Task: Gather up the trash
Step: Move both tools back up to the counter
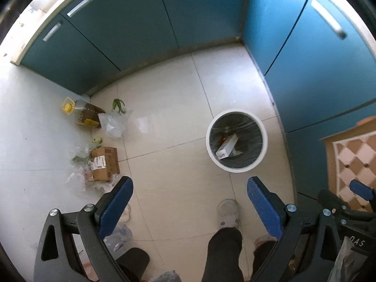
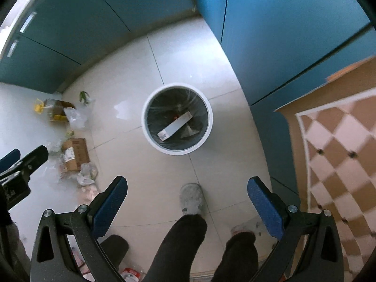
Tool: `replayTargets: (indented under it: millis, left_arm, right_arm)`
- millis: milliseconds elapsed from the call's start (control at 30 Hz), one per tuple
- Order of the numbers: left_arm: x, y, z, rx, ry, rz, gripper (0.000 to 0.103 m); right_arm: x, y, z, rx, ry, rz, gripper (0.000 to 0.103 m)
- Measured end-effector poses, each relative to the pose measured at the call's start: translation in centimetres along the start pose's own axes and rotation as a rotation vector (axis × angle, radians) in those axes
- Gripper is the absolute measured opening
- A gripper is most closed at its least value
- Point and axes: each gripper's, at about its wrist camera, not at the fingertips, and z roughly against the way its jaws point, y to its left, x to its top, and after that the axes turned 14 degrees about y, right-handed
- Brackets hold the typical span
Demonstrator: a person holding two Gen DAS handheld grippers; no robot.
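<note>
A white round trash bin (image 1: 263, 145) with a dark liner stands on the tiled floor; it also shows in the right wrist view (image 2: 150, 138). A white box (image 1: 226, 150) (image 2: 175, 125) lies inside it. Trash lies on the floor at the left: a cardboard box (image 1: 105, 163) (image 2: 76, 156), an oil bottle with a yellow cap (image 1: 83, 114) (image 2: 52, 110), clear plastic bags (image 1: 114, 124) (image 2: 77, 117) and green scraps (image 1: 118, 105). My left gripper (image 1: 189, 188) is open and empty, high above the floor. My right gripper (image 2: 187, 186) is open and empty, near the bin.
Blue cabinets (image 1: 141, 23) (image 2: 270, 35) line the back and right. A brown checkered panel (image 1: 352, 159) (image 2: 336, 152) stands at the right. The person's legs and shoes (image 1: 228, 212) (image 2: 191, 198) are below the grippers. More wrappers (image 1: 119, 233) (image 2: 129, 273) lie near the feet.
</note>
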Motion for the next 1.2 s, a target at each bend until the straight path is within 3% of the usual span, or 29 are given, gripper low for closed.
replayTargets:
  millis: [333,467,567,633,733,933,1100,1200]
  left_arm:
    - [-6.4,-0.7,10.5,0.007,-0.096,-0.018,0.099]
    - [-8.1,-3.4,15.9,0.034,-0.208,-0.065,0.099]
    - [-9.0,-6.8,20.1,0.071,-0.314,-0.098,0.099]
    - [-9.5,-9.4,22.2,0.056,-0.372,-0.14,0.099]
    - [-10.3,-15.9,24.5,0.027,-0.431,-0.269,0.103]
    - [-15.2,-31.6,25.2,-0.004,-0.393,-0.577,0.103]
    - [-23.0,-45.4,24.6,0.015,-0.348,-0.852,0.103]
    - [-26.7,-50.8,23.6,0.068,-0.337,-0.961,0.103]
  right_arm:
    - [-8.3,0.2,13.4,0.075,-0.134,0.024,0.103]
    - [-11.0,-0.8,17.2,0.16,-0.175,0.02,0.103]
    - [-13.4,-3.4,20.5,0.259,-0.21,-0.016,0.103]
    - [-15.5,-6.0,22.6,0.302,-0.248,-0.052,0.103]
    - [-19.9,-11.9,25.5,0.331,-0.315,-0.155,0.103]
    - [-29.7,-27.1,27.3,0.32,-0.385,-0.496,0.103]
    - [-41.5,-41.2,24.1,0.286,-0.389,-0.916,0.103]
    - [-48.6,-48.0,20.2,0.262,-0.342,-1.159,0.103]
